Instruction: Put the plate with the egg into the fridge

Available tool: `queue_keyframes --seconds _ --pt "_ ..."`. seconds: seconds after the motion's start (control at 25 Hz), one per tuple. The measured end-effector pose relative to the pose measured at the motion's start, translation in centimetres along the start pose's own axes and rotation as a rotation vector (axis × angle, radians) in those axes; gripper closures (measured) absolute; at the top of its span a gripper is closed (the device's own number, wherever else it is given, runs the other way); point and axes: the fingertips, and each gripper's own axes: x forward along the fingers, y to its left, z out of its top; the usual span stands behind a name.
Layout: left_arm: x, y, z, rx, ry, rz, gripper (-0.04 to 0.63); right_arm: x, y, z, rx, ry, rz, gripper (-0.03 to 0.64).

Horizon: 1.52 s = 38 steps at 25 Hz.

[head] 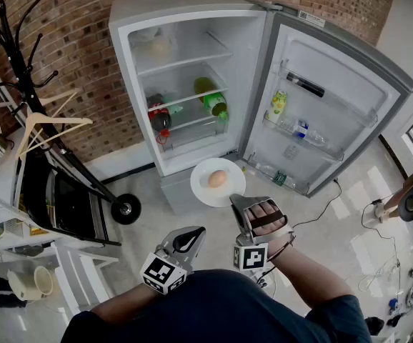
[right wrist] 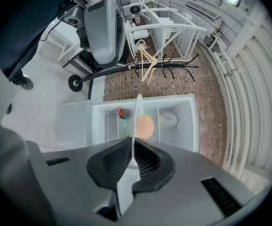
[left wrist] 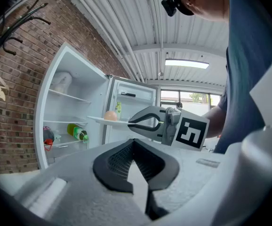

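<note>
A white plate (head: 203,189) with a brown egg (head: 217,179) on it hangs in front of the open fridge (head: 185,27), below its lower shelves. My right gripper (head: 236,203) is shut on the plate's near rim. In the right gripper view the plate (right wrist: 138,109) stands edge-on between the pads, with the egg (right wrist: 145,126) on its right side. My left gripper (head: 196,233) stays close to my body, shut and empty. The left gripper view shows its jaws (left wrist: 134,145) pressed together, and beyond them the right gripper (left wrist: 137,123) holding the plate (left wrist: 100,121) level.
The fridge door (head: 335,98) swings open to the right with small bottles in its racks. A green bottle (head: 212,98) and a dark bottle (head: 158,116) lie on the middle shelves. A coat rack (head: 21,70) and a white cart (head: 21,213) stand at the left.
</note>
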Motion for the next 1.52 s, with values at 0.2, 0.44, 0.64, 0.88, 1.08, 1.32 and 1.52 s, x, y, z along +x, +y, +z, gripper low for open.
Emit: queue_keyframes --seconds 0.2,0.44,0.64,0.88,1.08,1.32,1.52 --pt "0.1 0.0 0.1 0.003 -0.001 0.007 0.591 0.0 -0.3 0.1 0.005 -0.014 0.004 0.595" --pt "0.4 0.0 0.1 0.002 -0.001 0.018 0.591 0.2 -0.3 -0.4 0.0 -0.014 0.001 0.595" --pt "0.9 -0.5 0.1 0.0 -0.001 0.027 0.591 0.0 -0.9 -0.5 -0.005 -0.038 -0.013 0.595" --pt "1.8 -1.5 0.2 0.008 0.007 0.05 0.591 0.0 -0.5 -1.7 0.009 -0.05 -0.016 0.595" --pt "2.5 -2.4 -0.6 0.004 0.012 0.093 0.591 0.2 -0.8 -2.5 0.021 -0.085 -0.04 0.597" --pt "3.2 -2.5 -1.3 -0.015 0.015 0.142 0.591 1.1 -0.5 -2.9 0.032 -0.125 -0.033 0.596" --pt "4.5 -0.9 -1.5 -0.025 0.013 0.15 0.591 2.9 -0.3 -3.0 0.028 -0.136 -0.021 0.595"
